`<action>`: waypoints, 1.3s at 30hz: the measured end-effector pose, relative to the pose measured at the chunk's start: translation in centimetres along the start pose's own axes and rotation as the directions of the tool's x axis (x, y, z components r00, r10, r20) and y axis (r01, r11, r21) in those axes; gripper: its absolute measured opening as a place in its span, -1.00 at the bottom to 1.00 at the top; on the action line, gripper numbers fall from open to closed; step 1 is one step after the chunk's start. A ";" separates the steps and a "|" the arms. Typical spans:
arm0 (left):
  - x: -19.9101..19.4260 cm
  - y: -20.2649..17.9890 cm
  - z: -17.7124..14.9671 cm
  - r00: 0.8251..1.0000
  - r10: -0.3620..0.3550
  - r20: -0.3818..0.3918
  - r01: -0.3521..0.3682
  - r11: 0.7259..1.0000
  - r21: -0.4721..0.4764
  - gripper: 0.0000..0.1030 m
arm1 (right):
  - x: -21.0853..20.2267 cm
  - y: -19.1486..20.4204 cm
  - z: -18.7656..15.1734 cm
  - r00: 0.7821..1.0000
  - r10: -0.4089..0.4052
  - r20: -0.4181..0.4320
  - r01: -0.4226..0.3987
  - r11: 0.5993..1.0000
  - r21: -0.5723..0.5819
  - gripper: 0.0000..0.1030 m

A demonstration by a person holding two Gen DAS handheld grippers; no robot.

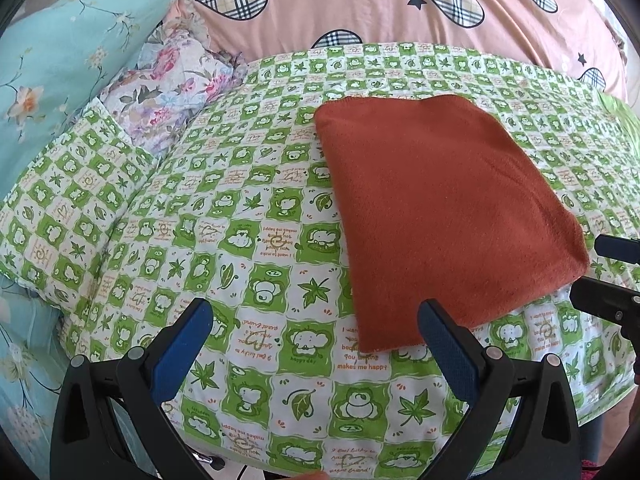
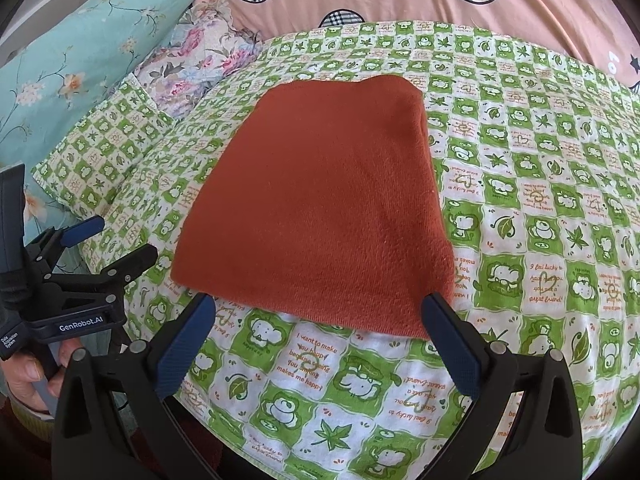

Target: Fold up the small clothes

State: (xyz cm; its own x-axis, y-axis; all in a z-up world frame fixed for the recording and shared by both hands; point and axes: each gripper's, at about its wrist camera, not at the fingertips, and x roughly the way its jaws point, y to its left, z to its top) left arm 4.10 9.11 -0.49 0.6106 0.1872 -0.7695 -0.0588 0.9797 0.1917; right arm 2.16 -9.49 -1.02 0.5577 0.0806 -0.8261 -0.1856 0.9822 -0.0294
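Lying flat on the green and white frog sheet (image 2: 520, 208) is the red cloth (image 2: 320, 208), already folded into a thick fuzzy square. It is looking soft, floppy and light, so grabbing a near corner seems best. The left gripper (image 1: 316, 344) and the right gripper (image 2: 320, 332) are both hanging wide apart, holding nothing. Puffy pillows (image 1: 72, 40) are sitting far left.

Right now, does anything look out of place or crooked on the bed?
Nothing stands out. The rust-red cloth lies folded and flat on the green patterned sheet, edges fairly even. Both hand-held grippers, left and right, are open and off it.
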 end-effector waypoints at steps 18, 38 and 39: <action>-0.8 0.0 -0.4 1.000 0.018 0.018 -0.018 1.000 -0.014 0.99 | -0.2 0.5 -0.4 1.000 0.002 0.000 -0.002 1.000 -0.002 0.99; -1.2 -0.8 1.3 0.999 0.017 0.049 -0.017 1.000 0.019 0.99 | -0.7 -0.2 1.9 1.000 -0.020 0.004 0.020 0.999 -0.031 0.99; -1.2 -0.8 1.6 0.998 0.013 0.055 -0.014 1.000 0.020 0.99 | -0.8 -0.3 2.2 1.000 -0.020 0.008 0.020 0.999 -0.028 0.99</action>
State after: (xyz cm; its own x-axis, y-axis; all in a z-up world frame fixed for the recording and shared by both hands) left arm 4.69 7.93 1.26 0.6521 0.1956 -0.7324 -0.0519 0.9754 0.2143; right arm 3.50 -9.47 0.87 0.5678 0.0627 -0.8208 -0.1972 0.9784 -0.0617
